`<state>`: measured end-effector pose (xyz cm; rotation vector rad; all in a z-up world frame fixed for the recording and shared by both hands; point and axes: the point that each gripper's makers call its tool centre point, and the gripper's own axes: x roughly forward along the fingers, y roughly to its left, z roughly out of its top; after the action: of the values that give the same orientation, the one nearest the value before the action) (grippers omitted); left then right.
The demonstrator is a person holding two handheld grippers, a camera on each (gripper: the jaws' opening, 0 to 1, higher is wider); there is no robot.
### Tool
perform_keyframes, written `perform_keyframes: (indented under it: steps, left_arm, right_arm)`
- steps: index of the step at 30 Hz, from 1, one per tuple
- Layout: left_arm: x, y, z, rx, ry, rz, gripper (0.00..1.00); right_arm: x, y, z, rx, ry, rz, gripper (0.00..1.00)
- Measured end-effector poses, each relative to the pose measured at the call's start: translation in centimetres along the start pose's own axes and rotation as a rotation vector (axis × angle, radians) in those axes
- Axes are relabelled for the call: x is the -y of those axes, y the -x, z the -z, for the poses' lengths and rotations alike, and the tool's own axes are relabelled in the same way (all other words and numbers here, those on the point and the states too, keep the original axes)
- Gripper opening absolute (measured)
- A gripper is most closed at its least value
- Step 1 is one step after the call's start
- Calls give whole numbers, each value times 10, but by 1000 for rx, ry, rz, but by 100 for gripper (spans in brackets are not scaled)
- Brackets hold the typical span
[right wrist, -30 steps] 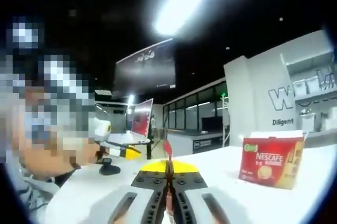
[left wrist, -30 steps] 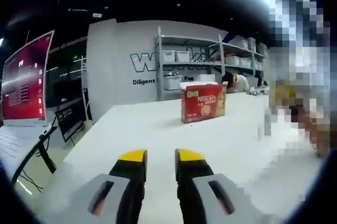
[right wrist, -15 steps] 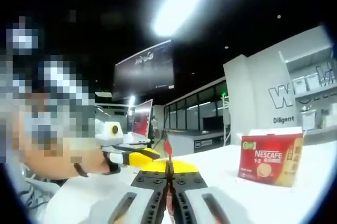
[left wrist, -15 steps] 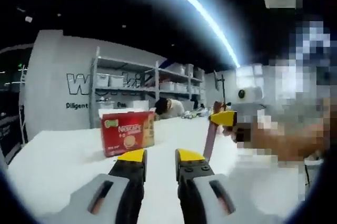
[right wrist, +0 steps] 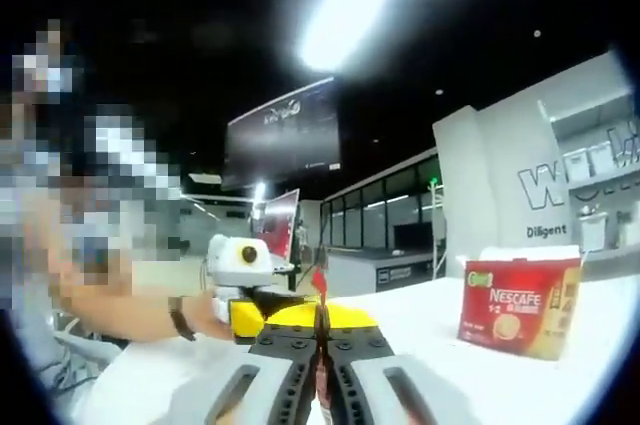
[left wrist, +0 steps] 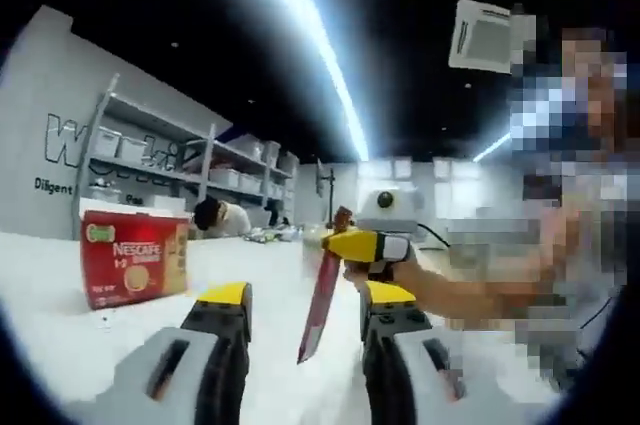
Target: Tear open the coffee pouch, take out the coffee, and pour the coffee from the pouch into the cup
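Observation:
A slim red coffee pouch hangs down from my right gripper, which comes into the left gripper view from the right, held by a hand. The pouch's lower end lies between the yellow tips of my left gripper, whose jaws stand open; whether they touch it I cannot tell. In the right gripper view my right gripper is shut on the pouch, seen edge-on and sticking up past the tips. The left gripper sits close on its left. A red Nescafe box stands on the white table.
Shelving with white bins lines the far wall, and a person bends over near it. A red laptop screen stands beyond the table's far side. White tabletop lies between the grippers and the box.
The left view has swung right, so the box has slid left. The right gripper with the pouch now sits nearer, its pouch between the left jaws. The left gripper has closed in.

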<state>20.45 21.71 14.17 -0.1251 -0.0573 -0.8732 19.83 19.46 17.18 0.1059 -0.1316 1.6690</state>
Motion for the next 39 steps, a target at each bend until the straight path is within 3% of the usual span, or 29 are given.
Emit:
perform_keyframes:
  steps: [2, 3, 5, 7, 8, 13, 14, 16, 19, 36, 39]
  left_arm:
    - [7, -4, 10, -56, 43, 39, 34]
    - [13, -8, 13, -52, 66, 70, 30]
    - [18, -13, 23, -68, 49, 84, 32]
    - [21, -16, 36, -104, 14, 96, 34]
    - [24, -16, 40, -112, 6, 106, 34]
    - [33, -13, 53, -111, 29, 133, 32]
    - [35, -12, 54, -114, 17, 135, 32]
    - [37, -11, 52, -77, 70, 133, 29]
    - [43, -11, 49, -46, 44, 135, 28]
    - [48, -18, 61, -107, -2, 144, 21]
    - [52, -17, 63, -126, -20, 157, 15]
  right_arm:
    - [-2, 0, 2, -13, -10, -13, 1]
    - [-8, -1, 4, -25, -23, -44, 1]
    - [-13, -1, 6, -29, -32, -70, 1]
    - [-24, -2, 14, -66, -87, -142, 1]
    - [-22, -4, 15, -67, -71, -135, 1]
    - [-37, -6, 29, -115, -100, -229, 1]
    - [-39, -6, 30, -115, -98, -236, 1]
    - [-43, -7, 31, -114, -108, -256, 1]
    - [-48, -6, 27, -95, -123, -279, 1]
    - [-53, 1, 14, -54, -122, -318, 1]
    - [-57, 0, 13, -61, -119, -328, 1]
